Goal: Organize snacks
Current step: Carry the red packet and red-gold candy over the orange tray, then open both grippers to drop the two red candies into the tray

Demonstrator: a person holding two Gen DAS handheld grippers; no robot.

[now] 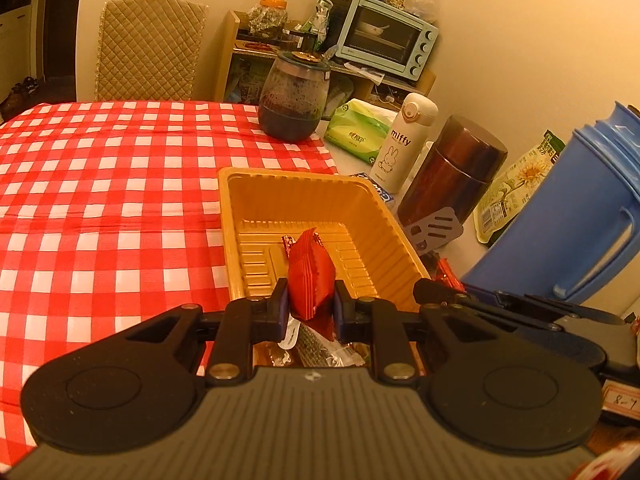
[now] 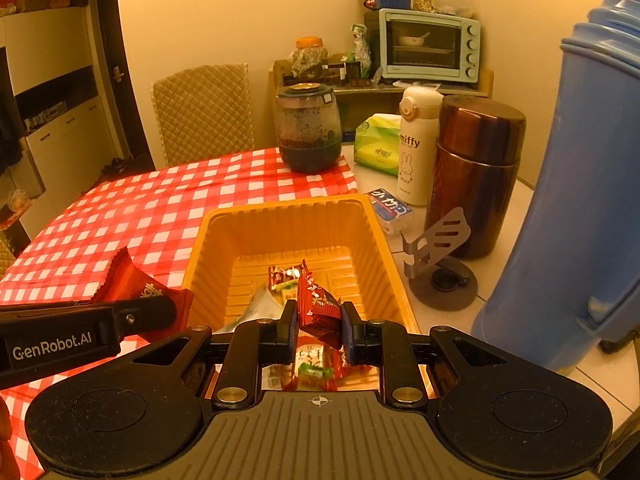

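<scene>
A yellow plastic tray point(image 1: 308, 188) point(image 2: 280, 216) sits at the edge of the red checked tablecloth point(image 1: 100, 184). My left gripper point(image 1: 310, 302) is shut on a red snack packet point(image 1: 310, 276) held over the tray's near end. It also shows in the right wrist view, at the left point(image 2: 136, 292). My right gripper point(image 2: 319, 322) is shut on a dark red snack packet point(image 2: 318, 304) over the tray. Several small snack packets point(image 2: 286, 276) lie on the tray floor, and more point(image 2: 314, 368) show under my right gripper.
Right of the tray stand a grey phone stand point(image 2: 438, 264), a brown flask point(image 2: 474, 176), a white miffy bottle point(image 2: 416, 144), a tissue pack point(image 2: 378, 144) and a big blue jug point(image 2: 588, 184). A dark glass jar point(image 2: 308, 128) stands behind the tray, a chair point(image 1: 150, 48) beyond.
</scene>
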